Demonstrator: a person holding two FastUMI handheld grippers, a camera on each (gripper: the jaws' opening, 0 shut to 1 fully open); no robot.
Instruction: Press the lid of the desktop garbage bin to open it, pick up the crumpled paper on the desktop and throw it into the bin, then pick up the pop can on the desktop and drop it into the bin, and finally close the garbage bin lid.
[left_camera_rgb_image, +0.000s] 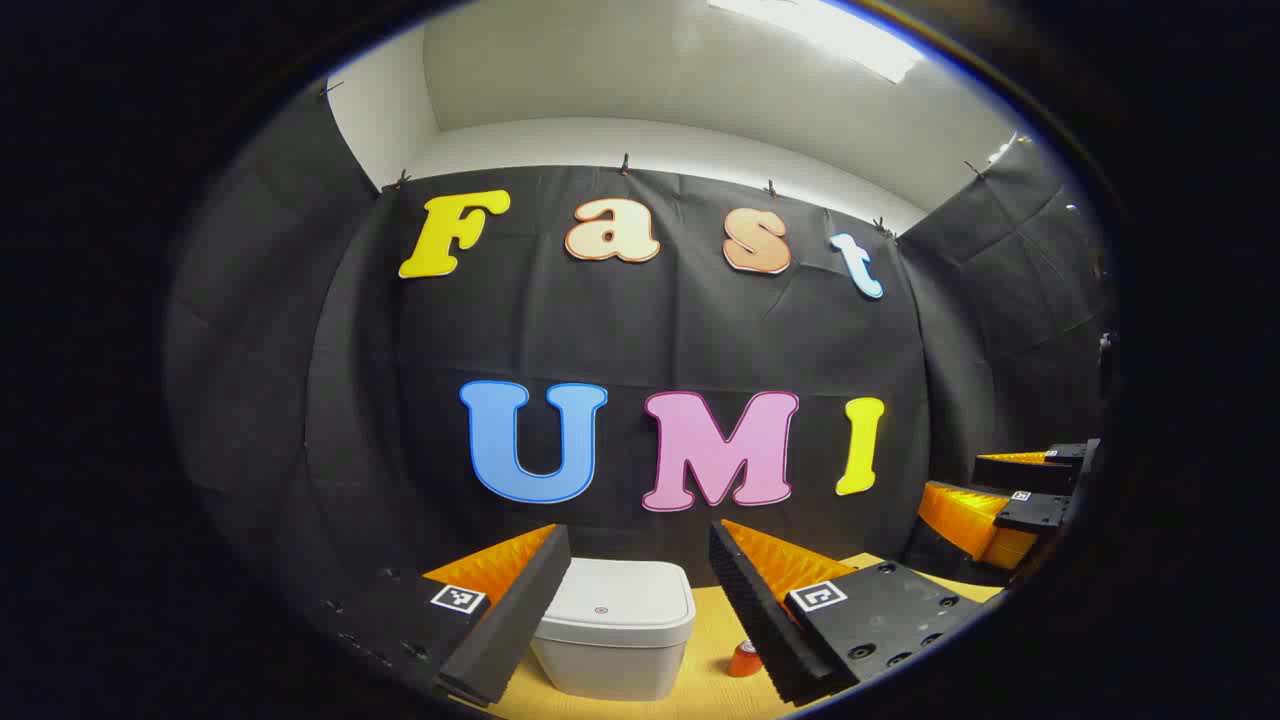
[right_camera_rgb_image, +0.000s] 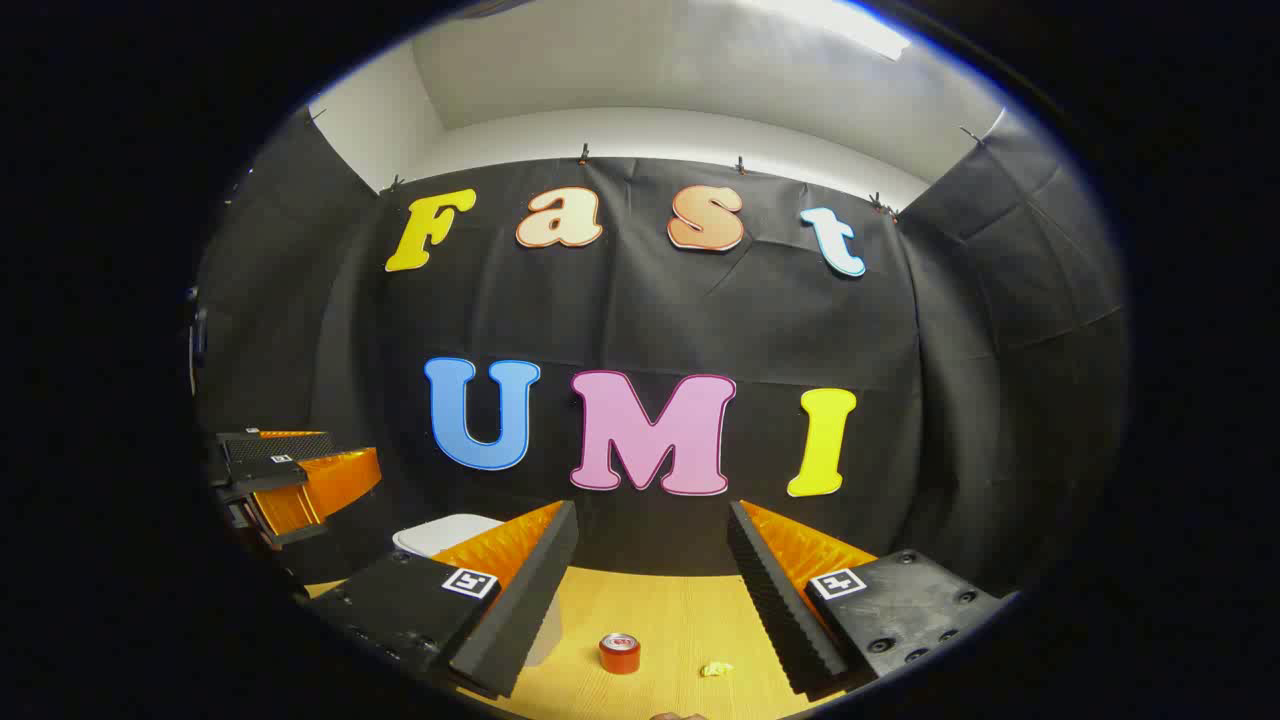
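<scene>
Smooth matt plastic bin (left_camera_rgb_image: 612, 628) between the left gripper's (left_camera_rgb_image: 632, 610) fingers, glossy metal pop can (right_camera_rgb_image: 620, 653) and crumpled paper (right_camera_rgb_image: 716, 669) ahead of the right gripper (right_camera_rgb_image: 650, 590), pale wood-grain desktop (right_camera_rgb_image: 670, 610), matt cloth wall (right_camera_rgb_image: 650, 310) beyond

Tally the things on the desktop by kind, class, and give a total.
Garbage bin: 1
Pop can: 1
Crumpled paper: 1
Total: 3

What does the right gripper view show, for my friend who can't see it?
The right gripper hangs open above a wooden table, with a red pop can and a crumpled paper lying apart on it. The white garbage bin, lid shut, sits left.
</scene>
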